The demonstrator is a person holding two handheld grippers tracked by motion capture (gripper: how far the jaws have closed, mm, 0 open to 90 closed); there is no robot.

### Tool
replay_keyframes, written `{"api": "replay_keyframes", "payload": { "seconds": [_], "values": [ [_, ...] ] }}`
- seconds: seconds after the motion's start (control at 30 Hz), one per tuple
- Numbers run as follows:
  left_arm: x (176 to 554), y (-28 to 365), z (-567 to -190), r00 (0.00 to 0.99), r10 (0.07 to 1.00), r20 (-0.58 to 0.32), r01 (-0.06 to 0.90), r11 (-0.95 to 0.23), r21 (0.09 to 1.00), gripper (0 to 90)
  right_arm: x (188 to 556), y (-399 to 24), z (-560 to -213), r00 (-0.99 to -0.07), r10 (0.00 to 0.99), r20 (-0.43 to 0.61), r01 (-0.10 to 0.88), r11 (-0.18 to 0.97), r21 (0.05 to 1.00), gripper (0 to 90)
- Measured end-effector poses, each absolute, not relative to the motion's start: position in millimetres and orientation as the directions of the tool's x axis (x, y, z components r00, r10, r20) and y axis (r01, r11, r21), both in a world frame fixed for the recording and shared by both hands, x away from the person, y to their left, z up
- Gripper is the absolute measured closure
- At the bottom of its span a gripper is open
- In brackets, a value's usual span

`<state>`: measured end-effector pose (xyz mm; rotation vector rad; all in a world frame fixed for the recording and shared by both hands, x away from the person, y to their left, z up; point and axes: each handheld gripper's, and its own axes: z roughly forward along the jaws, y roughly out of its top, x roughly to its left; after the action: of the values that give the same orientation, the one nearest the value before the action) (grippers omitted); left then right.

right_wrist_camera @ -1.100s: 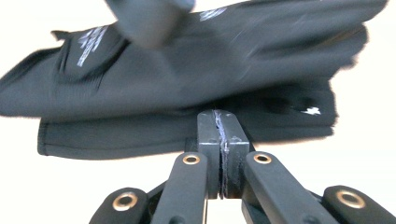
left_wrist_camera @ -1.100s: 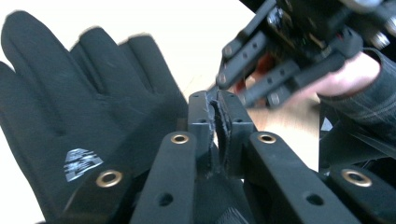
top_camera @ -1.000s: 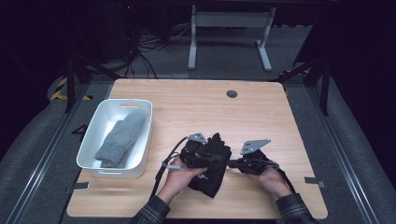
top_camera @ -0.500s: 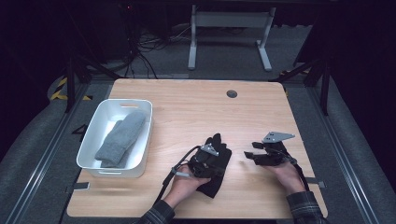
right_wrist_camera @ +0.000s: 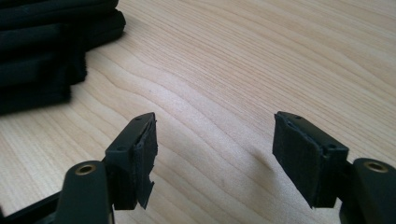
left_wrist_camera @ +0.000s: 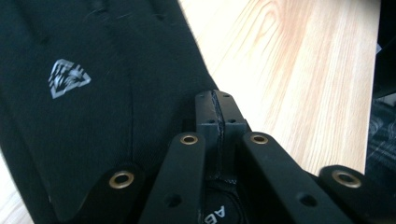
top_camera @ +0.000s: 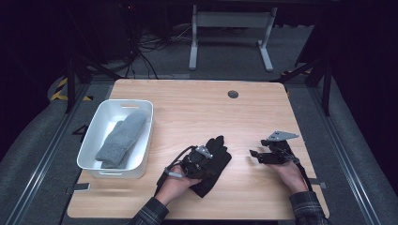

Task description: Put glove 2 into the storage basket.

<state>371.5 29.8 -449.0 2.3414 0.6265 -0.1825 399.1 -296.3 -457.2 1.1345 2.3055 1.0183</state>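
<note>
Left gripper [top_camera: 199,161]: jaws pressed together, pads meeting with no gap in the left gripper view [left_wrist_camera: 217,114]. Seemingly pinching the edge of the black glove [left_wrist_camera: 93,93]; fabric between the pads not clear enough to confirm. Resting on top of the glove [top_camera: 213,164] at the table's [top_camera: 197,108] near middle.

Right gripper [top_camera: 260,156]: jaws wide apart, just been opening, nothing between them, bare wood below in the right gripper view [right_wrist_camera: 215,158]. Low over the table, well apart from the glove, pointing toward it.

Deciding relation: glove to the left of the right gripper on the high view, its fingers [right_wrist_camera: 46,51] at the upper left corner of the right gripper view. Long axis running diagonally, cuff toward the person, fingertips away and toward the right gripper. Left hand [top_camera: 176,183] clearly nearer, already on the glove; right hand [top_camera: 288,173] off to the side, free.

Farther out: white bin [top_camera: 96,161] at the table's left, holding a grey mitten [top_camera: 122,138]. Bin well to the left of the glove, on the left gripper's side.

Likely step in hand: glove held by the left alone, right freed. Probably next, a lift and carry leftward to the bin, long axis roughly in line with the mitten.
</note>
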Motion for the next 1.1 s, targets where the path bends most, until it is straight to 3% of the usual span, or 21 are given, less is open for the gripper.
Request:
{"api": "replay_keyframes", "payload": {
  "seconds": [0.37,0.47,0.5,0.63,0.8,1.1],
  "values": [
    [376,59,-439,0.866,0.444,-0.230,0.486,-0.640,0.595,88.6,401,-297,-461,-0.590,0.807,-0.023,0.532,0.410,0.740,30.1],
    [377,62,-432,0.877,0.438,-0.199,0.459,-0.637,0.619,67.3,401,-296,-462,-0.591,0.806,-0.023,0.533,0.413,0.738,30.1],
    [379,62,-431,0.880,0.438,-0.184,0.449,-0.640,0.624,67.3,401,-296,-462,-0.591,0.806,-0.023,0.533,0.413,0.738,30.1],
    [386,62,-430,0.885,0.442,-0.148,0.425,-0.634,0.647,43.0,401,-296,-463,-0.591,0.807,-0.025,0.535,0.415,0.736,30.1],
    [394,57,-438,0.877,0.469,-0.101,0.418,-0.644,0.641,21.4,402,-295,-466,-0.595,0.803,-0.033,0.531,0.424,0.734,29.1],
    [402,49,-451,0.875,0.480,-0.064,0.412,-0.670,0.618,16.9,402,-295,-467,-0.593,0.805,-0.033,0.527,0.419,0.740,28.0]
  ]
}}
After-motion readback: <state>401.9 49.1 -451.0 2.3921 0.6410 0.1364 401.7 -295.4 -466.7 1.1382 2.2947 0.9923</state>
